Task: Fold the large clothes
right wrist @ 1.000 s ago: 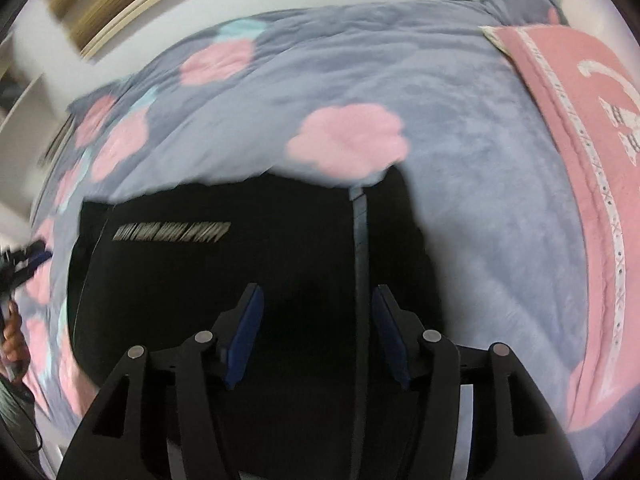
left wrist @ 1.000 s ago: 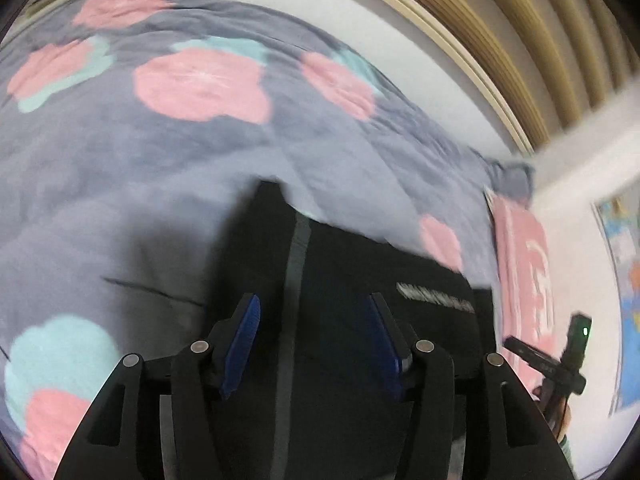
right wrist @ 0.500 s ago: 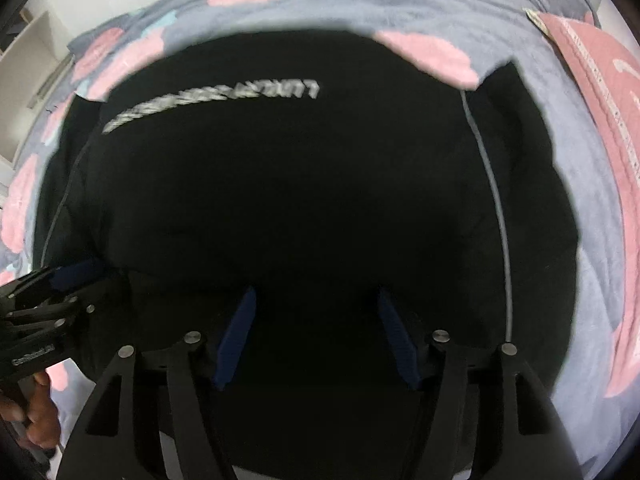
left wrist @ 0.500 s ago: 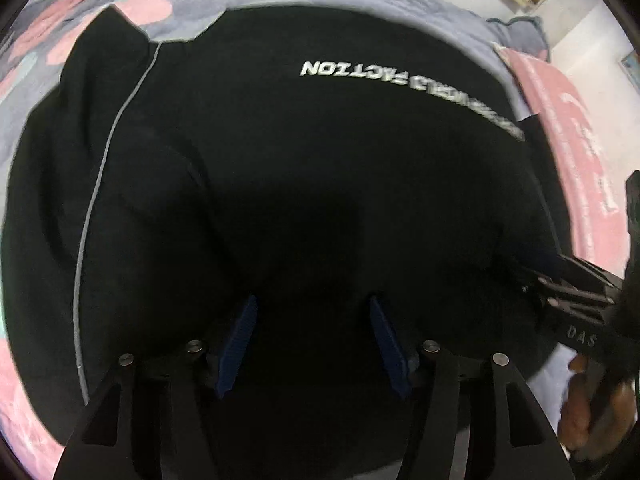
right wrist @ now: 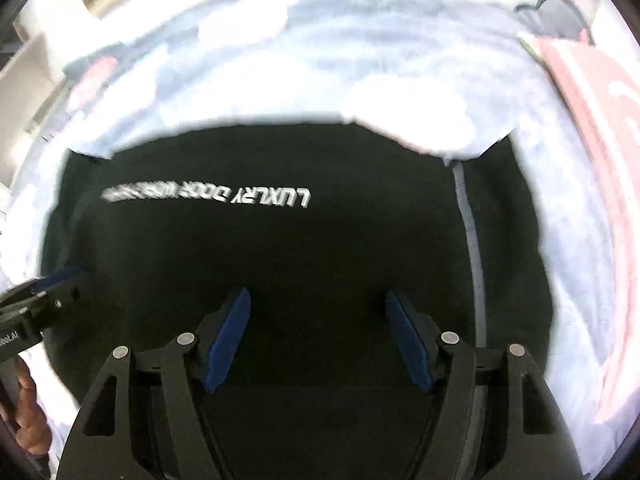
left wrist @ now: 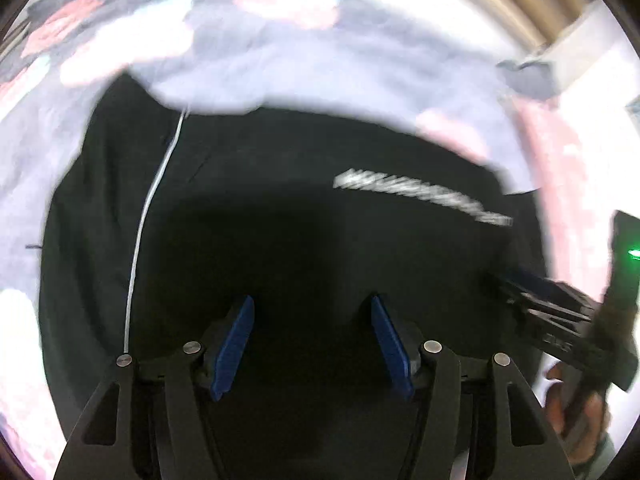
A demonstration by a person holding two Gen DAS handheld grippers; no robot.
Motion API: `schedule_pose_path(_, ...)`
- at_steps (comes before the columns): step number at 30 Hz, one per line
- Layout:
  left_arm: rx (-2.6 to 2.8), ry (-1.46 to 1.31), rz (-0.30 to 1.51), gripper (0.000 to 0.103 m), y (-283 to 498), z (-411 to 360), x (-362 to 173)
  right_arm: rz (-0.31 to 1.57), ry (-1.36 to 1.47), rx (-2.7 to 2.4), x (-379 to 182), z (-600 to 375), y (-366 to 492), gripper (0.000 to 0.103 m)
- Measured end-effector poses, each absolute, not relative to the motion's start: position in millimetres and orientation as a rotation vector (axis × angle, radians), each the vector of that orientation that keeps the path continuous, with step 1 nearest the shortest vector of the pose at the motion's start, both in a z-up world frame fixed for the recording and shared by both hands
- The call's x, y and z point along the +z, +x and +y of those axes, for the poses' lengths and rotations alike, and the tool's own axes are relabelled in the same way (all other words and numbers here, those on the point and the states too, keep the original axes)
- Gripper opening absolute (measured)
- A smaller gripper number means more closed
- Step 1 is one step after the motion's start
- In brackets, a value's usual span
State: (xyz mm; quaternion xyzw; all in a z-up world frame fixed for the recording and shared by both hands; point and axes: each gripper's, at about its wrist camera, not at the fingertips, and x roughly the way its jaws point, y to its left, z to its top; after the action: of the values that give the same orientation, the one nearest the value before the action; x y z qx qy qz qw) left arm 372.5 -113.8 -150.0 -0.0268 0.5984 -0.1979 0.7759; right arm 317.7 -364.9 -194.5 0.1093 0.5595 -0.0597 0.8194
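1. Left wrist view: the left gripper [left wrist: 311, 344] hangs over the black garment [left wrist: 280, 208], blue fingers spread apart and holding nothing. Half a second ago the garment filled almost the whole view; now the floral blanket [left wrist: 360, 64] shows again beyond its far edge, so the gripper has pulled back. The right gripper [left wrist: 532, 300] sits at the garment's right edge.
2. Right wrist view: the right gripper [right wrist: 318, 340] likewise has its fingers wide apart, empty, and has backed off the garment [right wrist: 320, 248], which lies flat on the blanket [right wrist: 360, 52]. The retreat suggests this fold is laid and released.
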Motion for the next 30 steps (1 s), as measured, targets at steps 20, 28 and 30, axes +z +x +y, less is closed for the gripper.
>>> schedule_pose_path(20,-0.427,-0.234,1.257,0.063,360,-20,-112,1.120,0.405,-0.136,-158,-423,245,0.083)
schedule_pose_path(28,-0.381,-0.411,1.263,0.063,354,42,-114,1.123,0.473,-0.213,-155,-479,215,0.083)
schedule_pose_path(30,-0.364,-0.429,1.257,0.064,355,53,-114,1.131,0.484,-0.233,-157,-496,205,0.083)
